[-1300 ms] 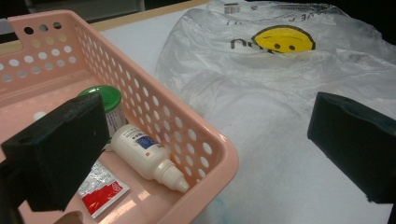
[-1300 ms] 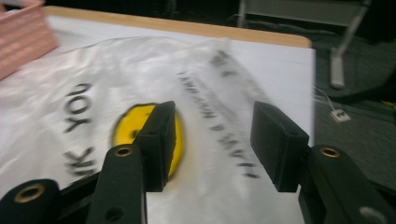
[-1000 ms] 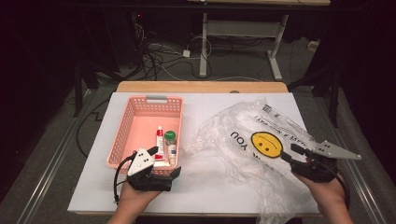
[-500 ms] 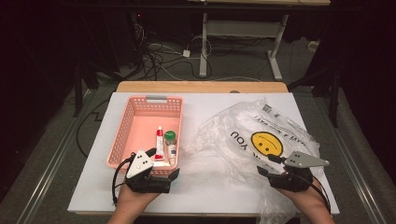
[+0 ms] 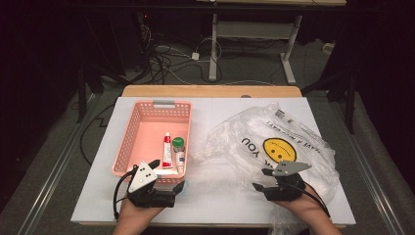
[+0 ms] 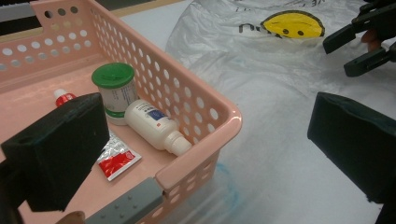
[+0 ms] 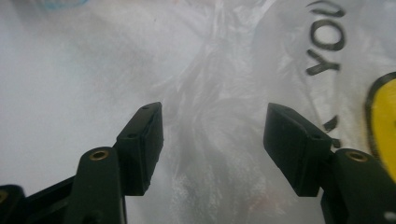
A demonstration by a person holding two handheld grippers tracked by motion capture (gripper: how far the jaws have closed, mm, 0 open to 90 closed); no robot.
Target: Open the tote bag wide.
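Right gripper (image 5: 260, 185): you brought it in from the 3 o'clock edge of the worktop (image 5: 215, 205) toward the middle and lower, onto the near part of the plastic bag (image 5: 274, 147). Its jaws had just been opening and stood apart, empty; in the right gripper view the crumpled film lay between and beyond them, unpinched. Judged meaning: you were lining up a pinch on the bag's gathered mouth, not yet taken.

Left gripper (image 5: 169, 188): jaws wide apart, straddling the near corner of the pink basket (image 6: 205, 112), clamped on nothing; it had kept its place.

Plastic bag: clear, thin, heavily wrinkled, lying flat at 3 o'clock of the basket, yellow smiley face (image 5: 280, 149) and black lettering uppermost.

Basket contents: green-capped jar (image 6: 114, 88), white bottle (image 6: 156, 126) on its side, red-and-white tube (image 5: 167, 150).
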